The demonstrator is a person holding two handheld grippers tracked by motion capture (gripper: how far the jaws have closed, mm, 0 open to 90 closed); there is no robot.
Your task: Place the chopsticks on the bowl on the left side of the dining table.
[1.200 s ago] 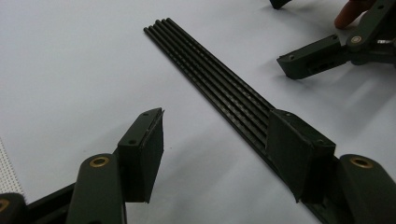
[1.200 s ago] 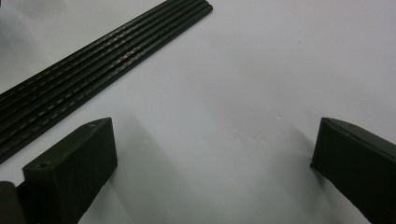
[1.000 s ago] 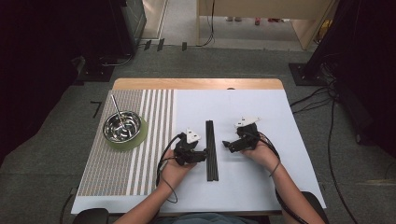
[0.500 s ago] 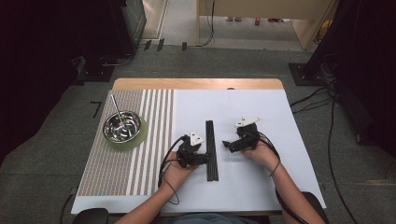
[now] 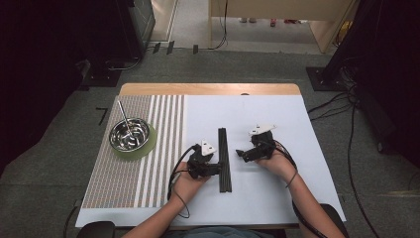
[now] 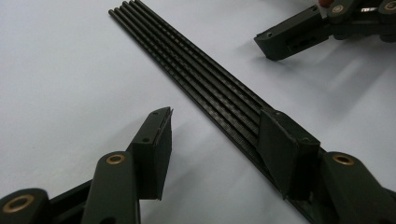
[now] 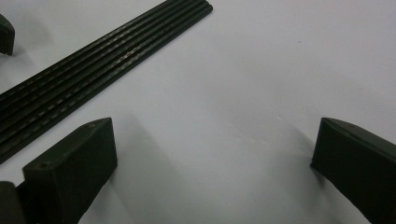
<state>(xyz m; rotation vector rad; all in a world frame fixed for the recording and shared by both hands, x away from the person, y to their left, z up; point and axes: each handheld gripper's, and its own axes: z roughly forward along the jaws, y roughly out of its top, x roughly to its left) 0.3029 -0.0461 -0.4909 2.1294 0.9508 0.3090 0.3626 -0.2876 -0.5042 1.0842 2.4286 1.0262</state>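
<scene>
Long black ribbed strip (image 5: 224, 159) flat on white surface (image 5: 277, 119), mid-way btwn grippers. Left gripper (image 6: 219, 140) half-spread, just been closing, straddling strip's near edge, not yet pinching. Right gripper (image 7: 215, 154) spread wide, empty, just right of strip. Best to centre jaws before squeezing.

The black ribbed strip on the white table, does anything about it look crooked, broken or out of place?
Nothing stands out. The long black ribbed strip lies flat and straight on the white table, its grooves intact. The left gripper has one jaw over the strip's near end.

Long black ribbed strip (image 5: 224, 159), flat on white table, lengthwise away
</scene>
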